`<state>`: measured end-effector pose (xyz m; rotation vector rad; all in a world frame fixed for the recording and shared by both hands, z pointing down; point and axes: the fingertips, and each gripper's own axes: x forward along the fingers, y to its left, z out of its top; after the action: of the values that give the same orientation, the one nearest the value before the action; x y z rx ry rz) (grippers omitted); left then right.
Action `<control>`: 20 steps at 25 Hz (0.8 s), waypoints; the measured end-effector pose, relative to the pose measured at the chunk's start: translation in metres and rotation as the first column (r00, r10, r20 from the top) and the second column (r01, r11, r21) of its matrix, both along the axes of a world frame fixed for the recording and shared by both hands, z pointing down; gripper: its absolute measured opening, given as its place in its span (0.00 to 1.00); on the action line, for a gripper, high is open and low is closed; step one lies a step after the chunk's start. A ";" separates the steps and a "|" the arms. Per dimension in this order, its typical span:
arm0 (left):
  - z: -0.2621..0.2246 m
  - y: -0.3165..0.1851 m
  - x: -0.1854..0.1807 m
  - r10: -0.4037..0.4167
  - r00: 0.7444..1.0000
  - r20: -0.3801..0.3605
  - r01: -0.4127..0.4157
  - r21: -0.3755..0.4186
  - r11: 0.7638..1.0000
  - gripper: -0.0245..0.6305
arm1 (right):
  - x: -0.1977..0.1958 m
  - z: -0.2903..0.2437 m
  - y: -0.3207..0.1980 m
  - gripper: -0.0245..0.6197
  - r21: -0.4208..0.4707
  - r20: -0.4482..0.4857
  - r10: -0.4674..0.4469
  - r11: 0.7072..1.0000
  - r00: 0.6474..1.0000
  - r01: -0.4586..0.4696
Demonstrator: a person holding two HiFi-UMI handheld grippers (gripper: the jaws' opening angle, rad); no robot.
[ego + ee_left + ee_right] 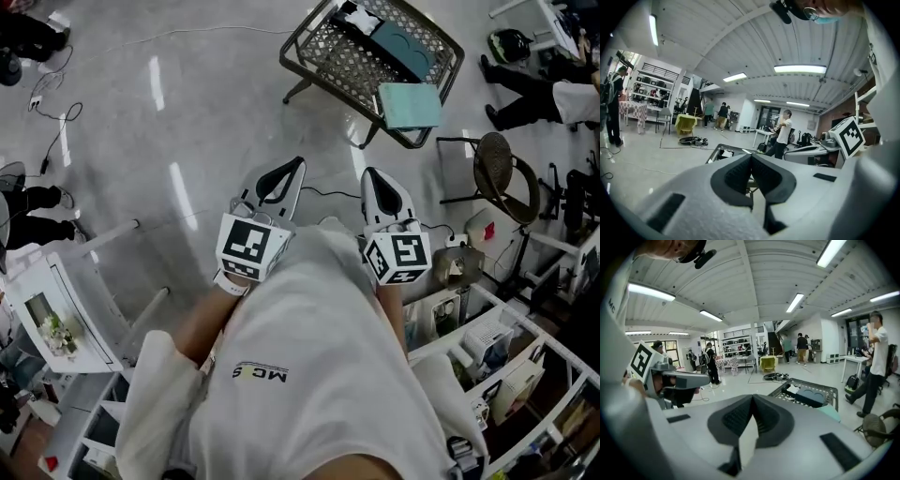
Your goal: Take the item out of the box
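A wire mesh basket stands on the floor ahead of me. In it lies a dark teal box with a white and black item beside it. A light teal flat piece rests on the basket's near rim. My left gripper and right gripper are held side by side close to my chest, well short of the basket. Both point toward it and both are shut on nothing. The right gripper view shows the basket and the dark box beyond the closed jaws. The left gripper view catches only a corner of the basket.
A white shelf unit stands at my left. Shelves with boxes are at my right. A round brown chair sits right of the basket. Cables lie on the floor. Several people stand about the room.
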<state>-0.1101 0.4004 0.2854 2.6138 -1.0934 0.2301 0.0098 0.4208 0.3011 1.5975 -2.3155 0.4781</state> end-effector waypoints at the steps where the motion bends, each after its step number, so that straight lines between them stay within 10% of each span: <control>1: 0.002 -0.005 -0.010 -0.010 1.000 -0.007 0.010 0.003 1.000 0.07 | -0.006 0.001 -0.006 0.06 0.007 -0.026 0.001 1.000 1.000 -0.001; 20: 0.040 -0.107 0.007 0.039 0.999 0.012 -0.037 -0.116 0.993 0.07 | 0.015 0.025 -0.123 0.06 -0.037 -0.032 -0.010 0.999 0.999 0.009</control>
<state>-0.1032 0.2932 0.3258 2.5351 -1.0046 0.3116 0.0248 0.2976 0.3264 1.5653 -2.2765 0.4869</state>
